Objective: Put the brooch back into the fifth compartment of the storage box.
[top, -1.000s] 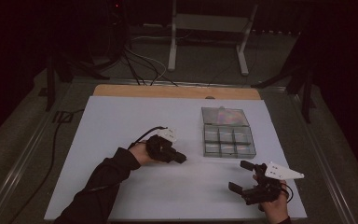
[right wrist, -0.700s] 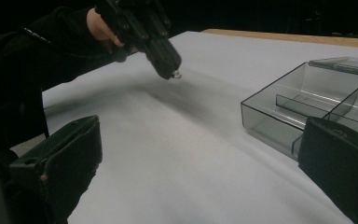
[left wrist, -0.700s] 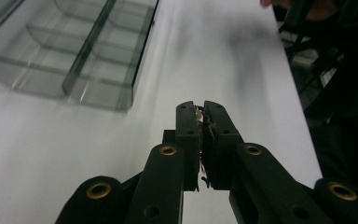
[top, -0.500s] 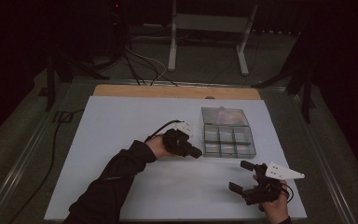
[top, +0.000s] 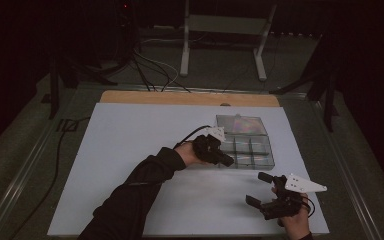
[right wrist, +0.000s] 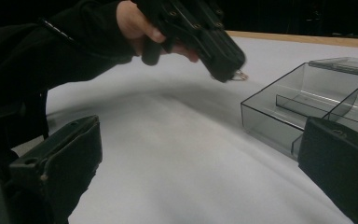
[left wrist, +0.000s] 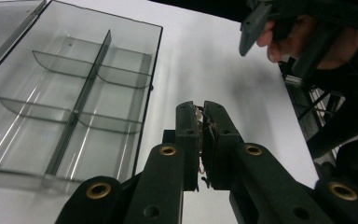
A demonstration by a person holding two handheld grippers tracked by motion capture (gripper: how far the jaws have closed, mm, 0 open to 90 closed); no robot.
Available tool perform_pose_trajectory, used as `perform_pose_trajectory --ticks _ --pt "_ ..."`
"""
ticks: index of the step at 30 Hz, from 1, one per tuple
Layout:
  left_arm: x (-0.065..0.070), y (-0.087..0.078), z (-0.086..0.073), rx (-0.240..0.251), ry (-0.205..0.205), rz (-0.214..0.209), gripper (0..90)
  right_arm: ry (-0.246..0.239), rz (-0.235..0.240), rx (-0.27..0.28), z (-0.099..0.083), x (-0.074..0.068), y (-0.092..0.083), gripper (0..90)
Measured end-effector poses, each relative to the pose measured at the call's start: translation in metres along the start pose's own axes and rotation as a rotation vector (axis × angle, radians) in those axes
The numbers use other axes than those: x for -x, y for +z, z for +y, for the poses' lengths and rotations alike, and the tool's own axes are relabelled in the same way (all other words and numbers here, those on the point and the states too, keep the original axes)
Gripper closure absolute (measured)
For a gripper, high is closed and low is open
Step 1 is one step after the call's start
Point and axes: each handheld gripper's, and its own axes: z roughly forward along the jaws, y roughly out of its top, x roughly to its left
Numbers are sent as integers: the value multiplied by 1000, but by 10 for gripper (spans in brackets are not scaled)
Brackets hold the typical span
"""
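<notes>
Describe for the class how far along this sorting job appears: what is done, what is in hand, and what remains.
Done: the clear compartment box lies open, its compartments still empty. In hand: the left gripper is shut on a small item near the box's edge. Left: dropping it into a compartment; the right gripper waits open.

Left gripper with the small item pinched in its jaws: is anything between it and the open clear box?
Nothing visible. The left gripper, shut on a small metallic item, hangs just beside the compartment box; the lid is swung back, the compartments look bare. The right gripper stays nearer the table's front edge.
</notes>
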Motion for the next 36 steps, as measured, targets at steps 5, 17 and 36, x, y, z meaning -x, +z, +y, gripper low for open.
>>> perform_pose_trajectory --ticks 5,17,36 --pt "-3 11 8 11 1 -12 873 -2 1 0 0 0 0 0" --pt "-11 37 19 40 -14 14 872 -1 8 0 -1 1 0 0" --pt "-37 52 25 95 -113 116 716 1 8 -1 -1 1 -1 0"
